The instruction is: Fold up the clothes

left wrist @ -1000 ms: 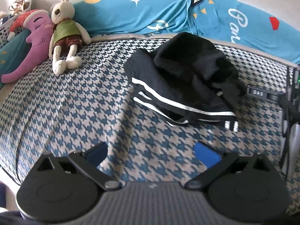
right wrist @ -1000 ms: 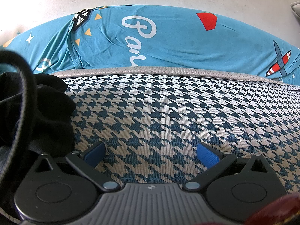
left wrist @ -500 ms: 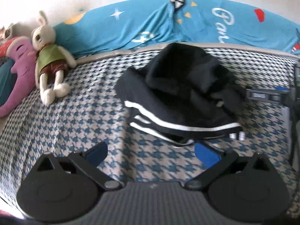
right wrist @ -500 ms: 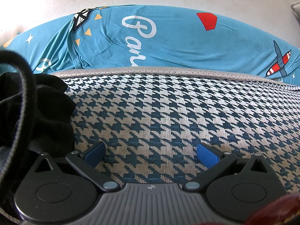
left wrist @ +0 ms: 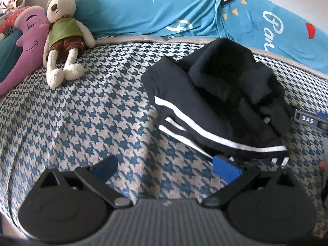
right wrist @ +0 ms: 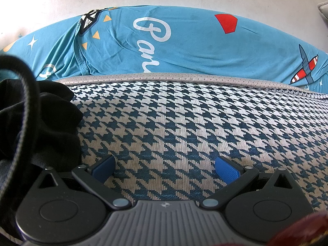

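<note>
Now: black striped garment (left wrist: 215,102) bunched just ahead-right of left hand-held gripper (left wrist: 166,167), fingers spread; right hand-held gripper (right wrist: 165,169) likewise spread.

plush rabbit (left wrist: 61,34) | purple moon pillow (left wrist: 22,47) (beside it) | blue printed bedding (right wrist: 184,45) | houndstooth mattress (right wrist: 194,127)

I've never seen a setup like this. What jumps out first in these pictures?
A crumpled black garment with white stripes lies on the houndstooth bedcover, just ahead of the open left gripper. A plush rabbit leans against the bright blue pillow at the far left. The right gripper rests open beside the garment.
</note>
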Tool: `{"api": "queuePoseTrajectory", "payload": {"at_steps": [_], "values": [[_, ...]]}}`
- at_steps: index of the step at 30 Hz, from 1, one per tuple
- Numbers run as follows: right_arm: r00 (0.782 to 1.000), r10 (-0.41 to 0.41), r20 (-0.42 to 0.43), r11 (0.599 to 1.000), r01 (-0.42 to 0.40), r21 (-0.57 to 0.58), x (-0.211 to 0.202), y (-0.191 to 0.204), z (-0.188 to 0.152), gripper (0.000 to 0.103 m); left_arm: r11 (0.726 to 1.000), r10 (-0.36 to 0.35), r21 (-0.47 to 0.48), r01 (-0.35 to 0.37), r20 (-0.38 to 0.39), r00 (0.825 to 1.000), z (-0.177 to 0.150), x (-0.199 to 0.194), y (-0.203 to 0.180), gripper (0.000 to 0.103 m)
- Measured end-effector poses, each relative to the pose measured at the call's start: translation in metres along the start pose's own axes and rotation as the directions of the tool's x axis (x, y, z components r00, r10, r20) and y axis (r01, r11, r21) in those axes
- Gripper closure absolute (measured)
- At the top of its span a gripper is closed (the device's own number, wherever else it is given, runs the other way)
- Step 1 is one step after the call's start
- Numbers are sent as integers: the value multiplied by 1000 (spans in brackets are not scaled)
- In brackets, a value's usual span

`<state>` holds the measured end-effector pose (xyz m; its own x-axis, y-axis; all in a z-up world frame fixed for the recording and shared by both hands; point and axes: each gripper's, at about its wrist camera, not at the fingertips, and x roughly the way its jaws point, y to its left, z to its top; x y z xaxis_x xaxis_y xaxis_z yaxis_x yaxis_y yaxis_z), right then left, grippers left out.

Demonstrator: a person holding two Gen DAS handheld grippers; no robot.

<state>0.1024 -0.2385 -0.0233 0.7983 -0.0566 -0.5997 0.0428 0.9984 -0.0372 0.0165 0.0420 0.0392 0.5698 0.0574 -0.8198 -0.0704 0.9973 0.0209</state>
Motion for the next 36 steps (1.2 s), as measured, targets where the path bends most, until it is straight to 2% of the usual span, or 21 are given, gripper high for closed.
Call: {"api": "queuePoseTrajectory", "payload": {"at_steps": [3,12,15,18,22,29,36], "values": [[1000,2,-20,1000,-3,-2,-2,0,1,0,1000,17,8,-17,7,1000,1,1,-1,0],[981,4,-192,1000,0,20,-23,4,4,0,999,45,18,-45,9,999,0,3,1,0],[966,17,-260,1000,-23,-21,-34,9,3,0,998,53,24,-54,15,998,1,2,1,0],[955,-11,-297,996,-17,-92,-54,17,0,0,998,58,30,-58,14,998,0,1,2,0],[955,18,-297,994,-49,-96,-89,19,-9,0,997,59,40,-60,7,998,-3,1,3,0],[957,152,-248,987,-159,-6,-149,22,-33,0,998,53,37,-52,-20,998,-13,-1,3,0],[943,206,-262,978,-207,25,-173,30,-57,0,996,72,64,-69,-48,996,-37,2,-9,0]]}}
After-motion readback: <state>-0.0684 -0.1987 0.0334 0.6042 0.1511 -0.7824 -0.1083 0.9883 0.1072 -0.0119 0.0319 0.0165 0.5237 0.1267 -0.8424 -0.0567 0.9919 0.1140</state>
